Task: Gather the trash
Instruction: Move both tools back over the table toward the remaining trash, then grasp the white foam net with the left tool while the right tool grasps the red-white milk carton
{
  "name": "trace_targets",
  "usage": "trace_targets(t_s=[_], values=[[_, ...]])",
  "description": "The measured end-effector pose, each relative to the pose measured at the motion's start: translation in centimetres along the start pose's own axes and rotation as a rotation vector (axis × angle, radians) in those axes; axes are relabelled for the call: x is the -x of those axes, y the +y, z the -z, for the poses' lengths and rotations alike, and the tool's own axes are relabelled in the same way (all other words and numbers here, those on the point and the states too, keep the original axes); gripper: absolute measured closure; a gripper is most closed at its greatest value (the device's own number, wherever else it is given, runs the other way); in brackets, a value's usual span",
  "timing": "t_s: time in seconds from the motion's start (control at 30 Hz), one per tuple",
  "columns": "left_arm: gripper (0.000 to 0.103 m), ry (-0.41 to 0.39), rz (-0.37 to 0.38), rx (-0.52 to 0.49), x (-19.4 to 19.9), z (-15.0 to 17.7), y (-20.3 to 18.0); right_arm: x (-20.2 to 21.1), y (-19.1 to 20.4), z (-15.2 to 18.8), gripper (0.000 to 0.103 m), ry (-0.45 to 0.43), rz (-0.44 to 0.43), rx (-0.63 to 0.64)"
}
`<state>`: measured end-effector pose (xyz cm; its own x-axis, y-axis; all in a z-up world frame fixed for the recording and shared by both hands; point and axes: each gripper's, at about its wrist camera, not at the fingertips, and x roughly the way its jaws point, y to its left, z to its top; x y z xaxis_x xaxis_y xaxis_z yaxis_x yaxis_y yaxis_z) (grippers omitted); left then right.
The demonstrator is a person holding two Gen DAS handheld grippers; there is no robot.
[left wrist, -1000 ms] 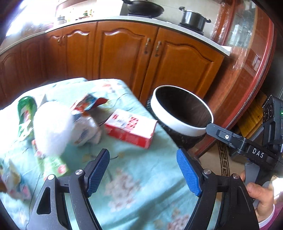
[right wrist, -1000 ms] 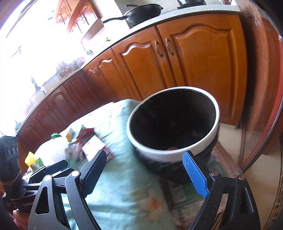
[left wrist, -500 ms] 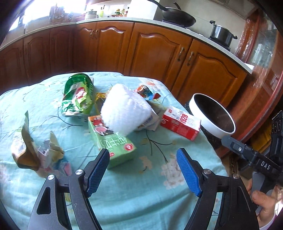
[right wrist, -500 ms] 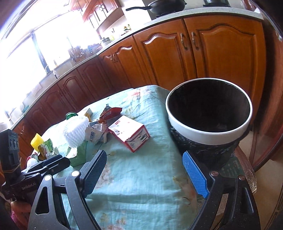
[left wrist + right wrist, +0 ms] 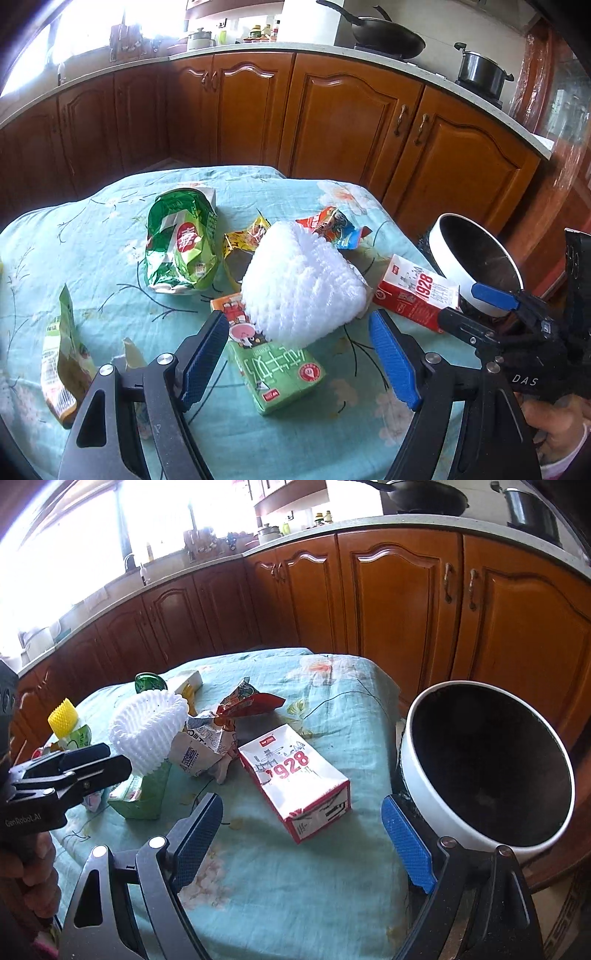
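We are at the start of a pick, with nothing yet taken; the left tongs (image 5: 299, 360) stand wide and empty above the green carton (image 5: 275, 363), which lies flat on the bench (image 5: 92, 236) with the white foam net (image 5: 301, 284) resting on its far end; the right tongs (image 5: 303, 838) are likewise wide and empty, poised near the red-and-white carton (image 5: 295, 779), which lies on its side just beside the bin (image 5: 487, 775); the bin stands off the bench's right edge, its mouth tilted toward us and dark inside. The rest of the trash is loose on the cloth: a green snack bag (image 5: 181, 243), a red wrapper (image 5: 332, 227) beyond the net, a yellow foam net (image 5: 62, 716) at the far left. We judge the next move to be a descent onto one item, most likely the foam net or the red-and-white carton; the net is soft and may crush or slip, so the tongs should close across its middle; the carton wants a grip across its narrow sides before the short carry to the bin.
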<state>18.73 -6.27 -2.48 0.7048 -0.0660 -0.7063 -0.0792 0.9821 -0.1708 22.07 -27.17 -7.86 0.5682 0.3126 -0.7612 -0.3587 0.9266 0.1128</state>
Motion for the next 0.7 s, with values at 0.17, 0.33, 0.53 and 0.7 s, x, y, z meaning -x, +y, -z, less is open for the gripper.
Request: trace_targets(t_s=[0.17,0.33,0.53,0.7], values=[[0.03,0.008,-0.01,-0.013,-2.0,-0.9,0.0,-2.7,0.1,-0.9,0.015,0.054,0.008,0.055],[0.065,0.029,0.028,-0.04,-3.1,-1.0,-0.5,-3.7,0.2,-0.8,0.041,0.085,0.01,0.05],[0.081,0.008,0.084,-0.052,-2.3,-1.1,-0.6,-0.8,-0.1,-0.3,0.042,0.02,-0.013,-0.01],[0.081,-0.023,0.141,-0.074,-0.3,-0.3,-1.3,2.2,-1.0,0.2,0.043,-0.038,-0.032,-0.088]])
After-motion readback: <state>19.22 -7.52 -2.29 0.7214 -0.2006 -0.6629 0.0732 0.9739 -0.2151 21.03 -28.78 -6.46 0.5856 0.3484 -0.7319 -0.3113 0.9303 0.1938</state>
